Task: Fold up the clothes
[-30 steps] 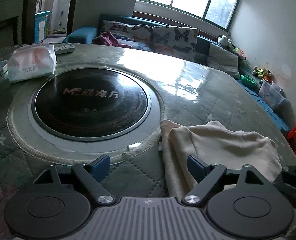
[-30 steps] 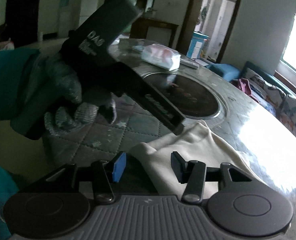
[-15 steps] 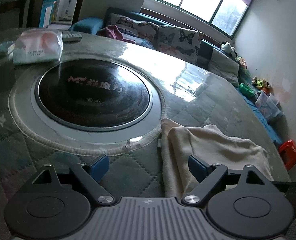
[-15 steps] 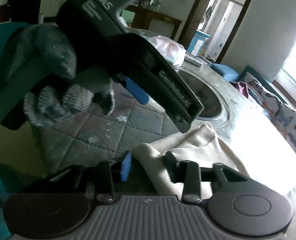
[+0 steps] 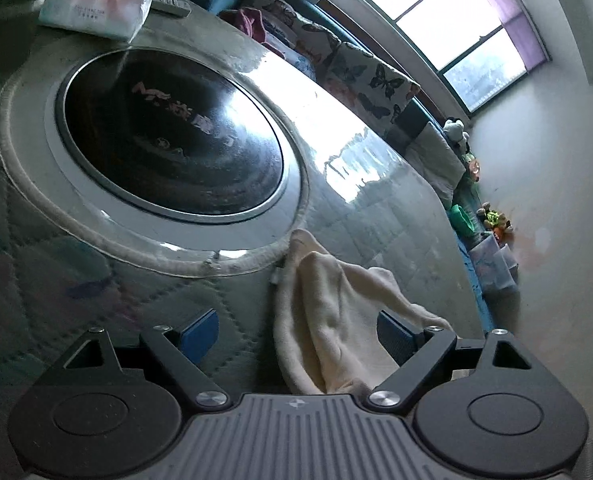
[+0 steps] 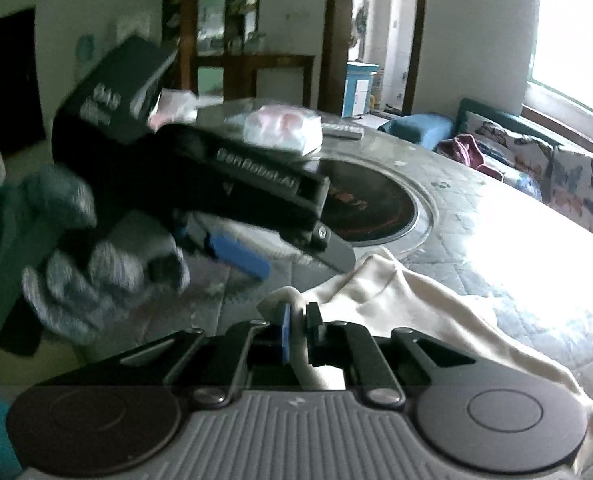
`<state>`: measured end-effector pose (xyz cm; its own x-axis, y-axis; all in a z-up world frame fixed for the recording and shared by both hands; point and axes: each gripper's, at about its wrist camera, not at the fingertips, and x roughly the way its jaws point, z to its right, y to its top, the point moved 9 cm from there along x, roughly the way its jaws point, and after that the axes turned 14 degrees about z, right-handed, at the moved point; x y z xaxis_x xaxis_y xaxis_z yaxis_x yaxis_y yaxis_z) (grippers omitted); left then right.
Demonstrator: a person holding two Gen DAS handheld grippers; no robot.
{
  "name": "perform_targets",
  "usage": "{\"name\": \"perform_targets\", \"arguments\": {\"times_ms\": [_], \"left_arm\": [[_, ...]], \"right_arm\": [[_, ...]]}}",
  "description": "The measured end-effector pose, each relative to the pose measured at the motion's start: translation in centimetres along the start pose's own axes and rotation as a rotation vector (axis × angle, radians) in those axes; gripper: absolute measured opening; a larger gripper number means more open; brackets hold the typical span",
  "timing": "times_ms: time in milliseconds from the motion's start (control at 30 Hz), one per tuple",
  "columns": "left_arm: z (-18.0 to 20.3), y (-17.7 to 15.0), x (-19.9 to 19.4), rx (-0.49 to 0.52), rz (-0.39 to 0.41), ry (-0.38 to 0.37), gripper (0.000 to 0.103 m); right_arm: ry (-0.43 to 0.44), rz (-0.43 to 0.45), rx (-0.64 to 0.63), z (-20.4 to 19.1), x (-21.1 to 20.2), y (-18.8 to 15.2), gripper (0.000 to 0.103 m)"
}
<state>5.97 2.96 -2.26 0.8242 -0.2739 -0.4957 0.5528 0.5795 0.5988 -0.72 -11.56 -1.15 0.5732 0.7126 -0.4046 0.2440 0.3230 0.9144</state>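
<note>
Right wrist footage shows the right claw (image 6: pixel 296 322) closed on a bunched corner of the cream-coloured soft knit garment (image 6: pixel 420 312), a small nub of fabric being pinched between the blue pad and the black finger. From that pinch the cloth is seen to drape away toward the right, slightly raised off the round worktop covered with a quilted grey-green cloth under clear plastic (image 6: pixel 496 248). In the same view the left claw (image 6: pixel 280 256) is carried above the near edge of the worktop by a hand in a grey knitted glove (image 6: pixel 96 264); its image is blurred.

From the left wrist view, the left claw (image 5: pixel 298 330) is seen wide open and holding nothing, with the garment (image 5: pixel 328 320) lying between and ahead of its spread fingers. The garment is rumpled, near the worktop's near edge, one tip touching the pale fabric rim around the large black round glass hob plate (image 5: pixel 172 136) set in the worktop's centre. A white-and-pink plastic pack of tissues (image 5: pixel 96 0) lies well apart at the far edge.

The step in hand is judged to be the pick-up of the garment's edges ahead of a fold: one corner has been secured, the other has not yet been taken. For the next move, the open left claw would need to be lowered onto a matching corner or edge and closed there, so that the cloth can be lifted and spread flat. No fold appears to have been made yet.
</note>
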Motion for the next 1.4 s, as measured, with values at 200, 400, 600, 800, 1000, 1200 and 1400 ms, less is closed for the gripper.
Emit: {"name": "perform_targets", "arguments": {"times_ms": [200, 400, 600, 800, 1000, 1200, 1400], "left_arm": [[1.5, -0.8, 1.4, -0.059, -0.041, -0.038, 0.082], [2.2, -1.3, 2.8, -0.158, -0.067, -0.080, 0.075], [2.0, -2.7, 4.0, -0.203, -0.126, -0.093, 0.023], [2.2, -2.8, 4.2, -0.165, -0.121, -0.096, 0.017], [2.8, -2.9, 4.1, -0.113, -0.113, -0.082, 0.017], [3.0, -3.3, 3.9, -0.074, -0.110, -0.070, 0.017], [2.9, -3.4, 3.6, -0.057, -0.102, -0.063, 0.018]], "right_arm": [[0.002, 0.043, 0.094, 2.1, -1.5, 1.2, 0.006], [0.011, 0.079, 0.137, 2.9, -2.8, 2.0, 0.006], [0.037, 0.088, 0.139, 2.3, -2.9, 1.6, 0.006], [0.043, 0.077, 0.158, 2.1, -3.0, 0.2, 0.010], [-0.078, 0.096, 0.196, 5.8, -5.5, -0.6, 0.022], [-0.368, 0.075, 0.282, 14.4, -8.0, -3.7, 0.037], [-0.480, 0.035, 0.382, 19.2, -8.6, -7.6, 0.044]]}}
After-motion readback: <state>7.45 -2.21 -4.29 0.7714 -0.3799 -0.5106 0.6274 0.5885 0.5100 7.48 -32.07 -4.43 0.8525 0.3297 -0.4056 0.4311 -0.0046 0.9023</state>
